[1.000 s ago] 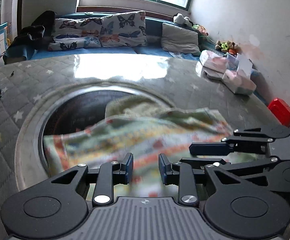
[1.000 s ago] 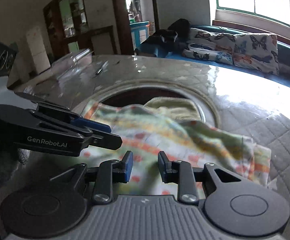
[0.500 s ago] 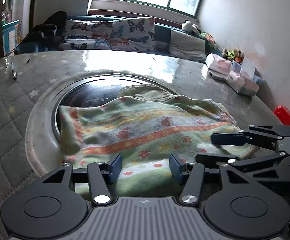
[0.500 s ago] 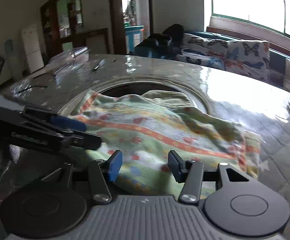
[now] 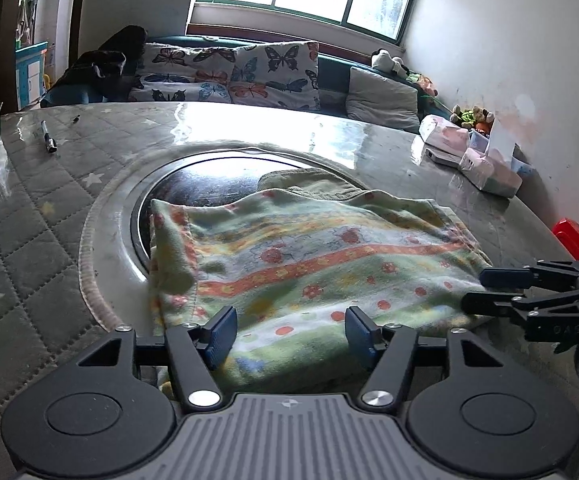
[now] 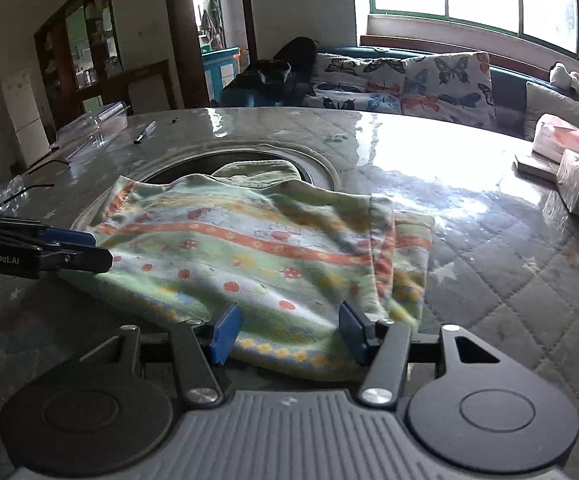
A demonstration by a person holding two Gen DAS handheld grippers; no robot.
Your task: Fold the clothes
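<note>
Both the left gripper (image 5: 287, 330) and the right gripper (image 6: 287, 330) have just been opening and stand released, the near hem of the patterned garment (image 5: 321, 268) lying between their pads but unpinched. It rests folded on the quilted table (image 5: 29, 216), partly over the round dark inset (image 5: 209, 184). To do this well, I'd lift both clear without snagging the hem, then smooth the fold.
</note>
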